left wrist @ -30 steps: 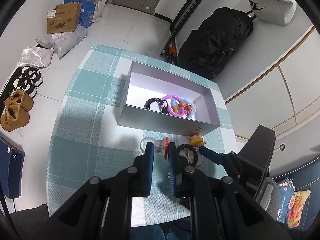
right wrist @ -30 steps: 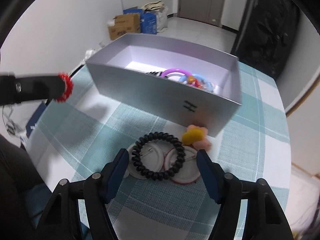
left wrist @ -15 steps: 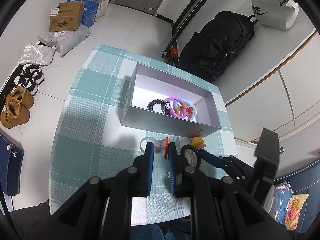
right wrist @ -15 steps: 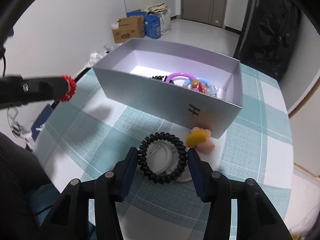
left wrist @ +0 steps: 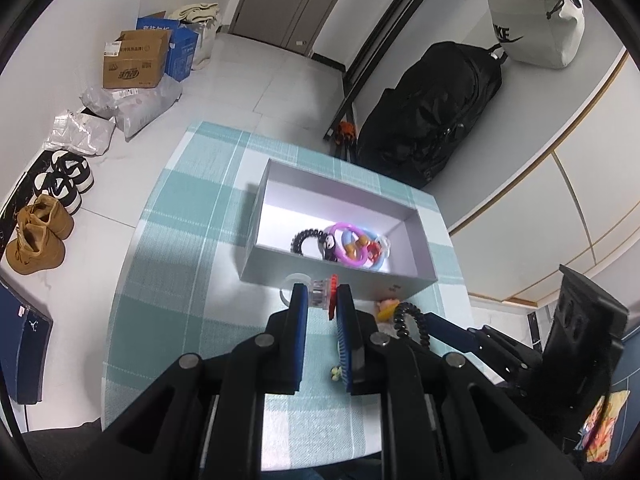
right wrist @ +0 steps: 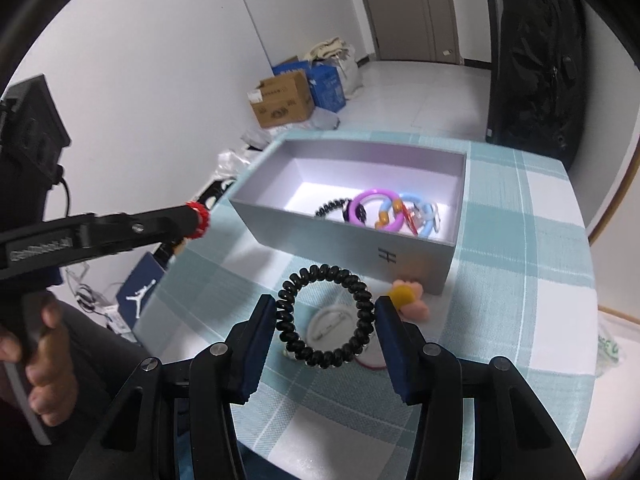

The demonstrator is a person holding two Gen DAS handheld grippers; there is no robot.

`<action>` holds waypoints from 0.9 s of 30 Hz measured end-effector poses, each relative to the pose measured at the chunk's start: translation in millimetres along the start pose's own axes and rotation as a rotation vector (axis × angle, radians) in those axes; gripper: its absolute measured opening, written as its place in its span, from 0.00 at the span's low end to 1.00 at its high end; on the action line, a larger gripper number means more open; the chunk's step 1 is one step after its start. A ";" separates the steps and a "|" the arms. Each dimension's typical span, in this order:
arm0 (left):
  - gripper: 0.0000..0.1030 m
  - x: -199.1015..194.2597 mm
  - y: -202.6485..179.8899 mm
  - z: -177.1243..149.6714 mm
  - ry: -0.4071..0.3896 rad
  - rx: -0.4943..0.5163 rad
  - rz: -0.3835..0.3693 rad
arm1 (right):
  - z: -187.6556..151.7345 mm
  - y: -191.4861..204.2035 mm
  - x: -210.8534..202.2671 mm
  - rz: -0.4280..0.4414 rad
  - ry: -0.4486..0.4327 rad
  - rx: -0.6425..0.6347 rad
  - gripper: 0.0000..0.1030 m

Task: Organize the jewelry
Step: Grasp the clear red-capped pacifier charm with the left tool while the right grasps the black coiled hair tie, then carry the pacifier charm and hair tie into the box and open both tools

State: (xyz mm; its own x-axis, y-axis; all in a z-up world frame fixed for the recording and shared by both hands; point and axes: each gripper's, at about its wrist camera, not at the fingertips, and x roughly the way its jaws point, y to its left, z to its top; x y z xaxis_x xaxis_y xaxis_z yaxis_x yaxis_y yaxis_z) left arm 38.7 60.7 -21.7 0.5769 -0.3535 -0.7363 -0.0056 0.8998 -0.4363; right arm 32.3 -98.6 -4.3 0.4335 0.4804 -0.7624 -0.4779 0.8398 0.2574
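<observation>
We hold the black coil hair tie (right wrist: 326,316) pinched between the right gripper (right wrist: 325,322) jaws, above the table just short of the grey box (right wrist: 340,240). The left gripper (left wrist: 322,300) grips what looks like a red-flowered ring (left wrist: 326,294). We should carry each well over the rim before releasing.

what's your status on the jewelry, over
Left gripper shut on red flower ring. Right gripper shut on black coil hair tie, lifted off table. Grey box ahead, open, path clear. Pink-yellow flower clip beside box.

Both wrist views look down, seemingly close, sharing the box (left wrist: 336,276).
</observation>
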 end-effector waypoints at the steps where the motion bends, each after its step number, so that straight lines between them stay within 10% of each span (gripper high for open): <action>1: 0.09 0.1 -0.6 1.2 -0.007 -0.001 0.001 | 1.6 -0.7 -1.4 0.008 -0.007 -0.001 0.48; 27: 0.09 43.9 -26.7 41.8 -0.004 -0.009 -0.004 | 71.6 -42.5 14.6 0.091 -0.019 -0.061 0.48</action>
State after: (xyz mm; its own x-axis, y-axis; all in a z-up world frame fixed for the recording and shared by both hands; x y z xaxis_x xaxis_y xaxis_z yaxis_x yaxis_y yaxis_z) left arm 98.3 31.8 -20.7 0.5806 -0.3558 -0.7324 -0.0108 0.8960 -0.4438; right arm 113.6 -109.2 16.2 0.4008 0.5589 -0.7260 -0.5613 0.7761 0.2876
